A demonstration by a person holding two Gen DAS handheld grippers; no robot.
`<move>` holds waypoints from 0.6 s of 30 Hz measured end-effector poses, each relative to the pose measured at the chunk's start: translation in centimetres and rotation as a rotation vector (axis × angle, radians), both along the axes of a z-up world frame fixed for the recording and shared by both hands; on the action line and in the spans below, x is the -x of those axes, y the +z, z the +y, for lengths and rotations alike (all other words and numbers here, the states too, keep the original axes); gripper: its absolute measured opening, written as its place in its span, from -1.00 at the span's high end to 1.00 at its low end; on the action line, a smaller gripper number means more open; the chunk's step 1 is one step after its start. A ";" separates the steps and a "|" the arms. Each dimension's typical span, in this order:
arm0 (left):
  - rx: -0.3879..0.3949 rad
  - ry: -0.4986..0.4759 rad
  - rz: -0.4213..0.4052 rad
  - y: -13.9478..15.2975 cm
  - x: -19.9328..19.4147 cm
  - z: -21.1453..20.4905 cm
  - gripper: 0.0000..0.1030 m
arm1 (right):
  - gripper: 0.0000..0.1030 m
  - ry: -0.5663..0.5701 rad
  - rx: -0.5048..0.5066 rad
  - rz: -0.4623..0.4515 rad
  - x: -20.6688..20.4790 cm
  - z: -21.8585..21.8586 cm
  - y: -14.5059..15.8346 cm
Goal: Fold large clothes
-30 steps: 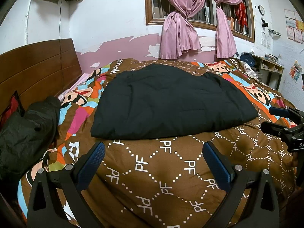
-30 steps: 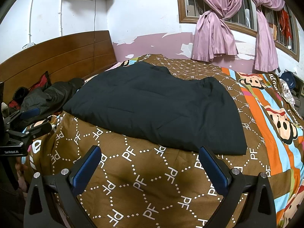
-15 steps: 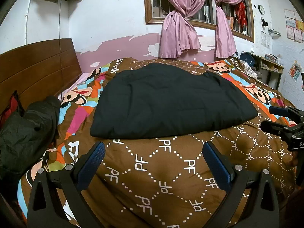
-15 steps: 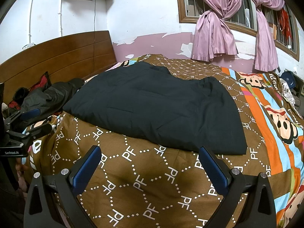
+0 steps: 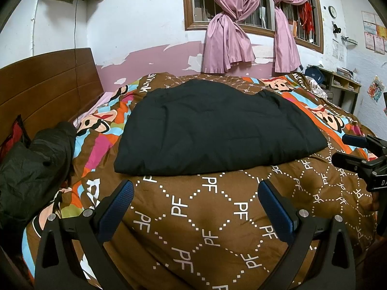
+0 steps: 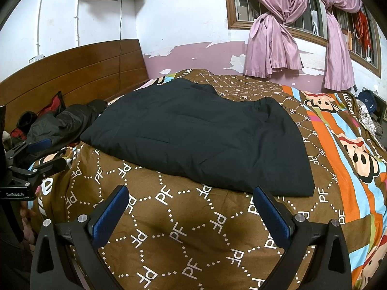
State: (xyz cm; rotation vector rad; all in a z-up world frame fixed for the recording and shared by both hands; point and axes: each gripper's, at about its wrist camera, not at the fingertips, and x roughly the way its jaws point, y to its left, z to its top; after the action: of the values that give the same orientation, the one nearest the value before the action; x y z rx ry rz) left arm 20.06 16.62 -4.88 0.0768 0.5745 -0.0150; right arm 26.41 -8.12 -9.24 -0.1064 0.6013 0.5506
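A large black padded garment (image 5: 217,125) lies flat in the middle of the bed; it also shows in the right wrist view (image 6: 200,140). My left gripper (image 5: 196,193) is open and empty, hovering over the brown bedspread just short of the garment's near edge. My right gripper (image 6: 191,200) is open and empty, near the garment's front right corner. Each gripper shows at the edge of the other's view: the right one (image 5: 355,152) and the left one (image 6: 41,152).
A brown "PF" patterned bedspread (image 5: 217,217) covers the bed. A dark jacket (image 5: 31,169) is heaped at the left by the wooden headboard (image 5: 48,89). Pink curtains (image 5: 227,41) hang at the far window. A desk (image 5: 343,84) stands at the far right.
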 end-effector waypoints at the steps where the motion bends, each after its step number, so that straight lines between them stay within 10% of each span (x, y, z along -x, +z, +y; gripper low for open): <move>1: 0.000 0.001 -0.001 0.0 0.0 0.0 -0.95 | -1.00 0.000 0.000 0.001 0.0 0.1 0.0; 18: -0.001 0.002 0.003 0.0 0.1 0.1 -0.95 | -1.00 0.000 0.000 0.000 0.0 -0.1 0.0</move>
State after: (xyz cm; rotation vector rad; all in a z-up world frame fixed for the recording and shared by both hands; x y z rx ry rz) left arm 19.97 16.72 -4.93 0.0773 0.5773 -0.0133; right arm 26.42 -8.19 -9.25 -0.1060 0.6012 0.5503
